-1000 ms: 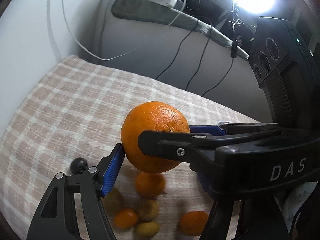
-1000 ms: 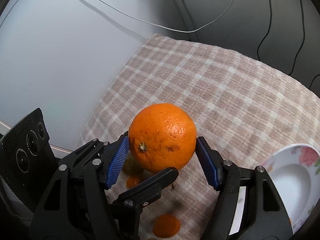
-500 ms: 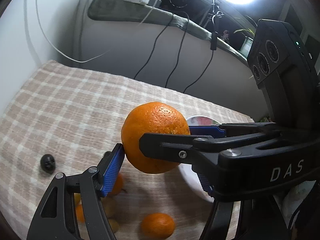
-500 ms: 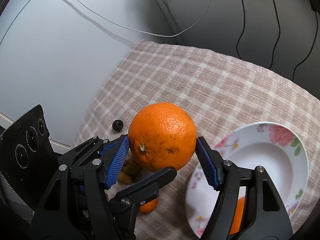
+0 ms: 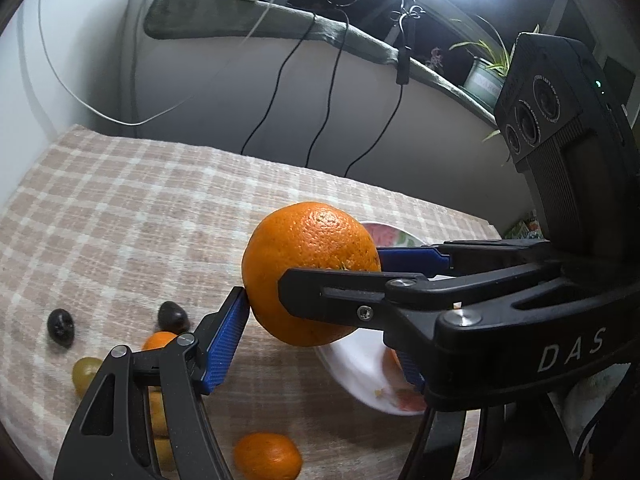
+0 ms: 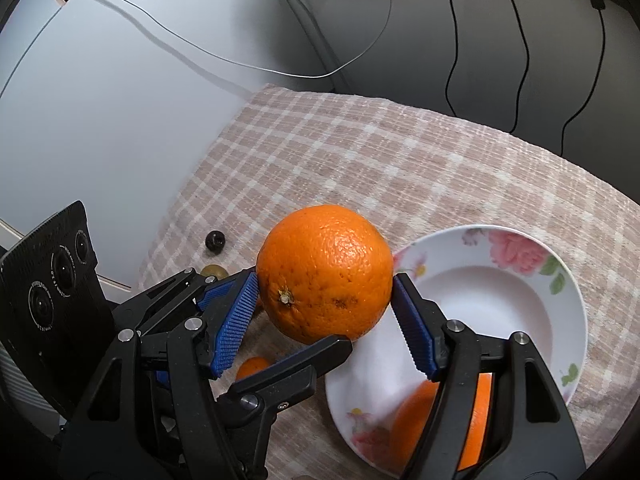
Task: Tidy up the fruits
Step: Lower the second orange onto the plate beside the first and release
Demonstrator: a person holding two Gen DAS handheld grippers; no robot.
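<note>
"DAS" in pale letters on right gripper [image 5: 332,276] body, crossing left view. Checked beige cloth [image 6: 360,160] over table; black cables [image 6: 520,40] hanging behind. White floral plate [image 6: 560,280] below, another orange [image 6: 408,420] in it. Small oranges [image 5: 268,456], dark fruits [image 5: 60,326], yellow-green fruit [image 5: 84,372] loose on cloth. Large orange [image 6: 324,272], pitted skin, stem scar showing, aloft over plate edge, clenched by both right gripper and left gripper [image 5: 308,292], blue pads [image 6: 236,320] pressing sides

We see a checked cloth [image 5: 120,208] covering the bench, black cables [image 5: 280,80] hanging down the wall past its far edge, and a potted plant [image 5: 486,76] on the ledge above.
</note>
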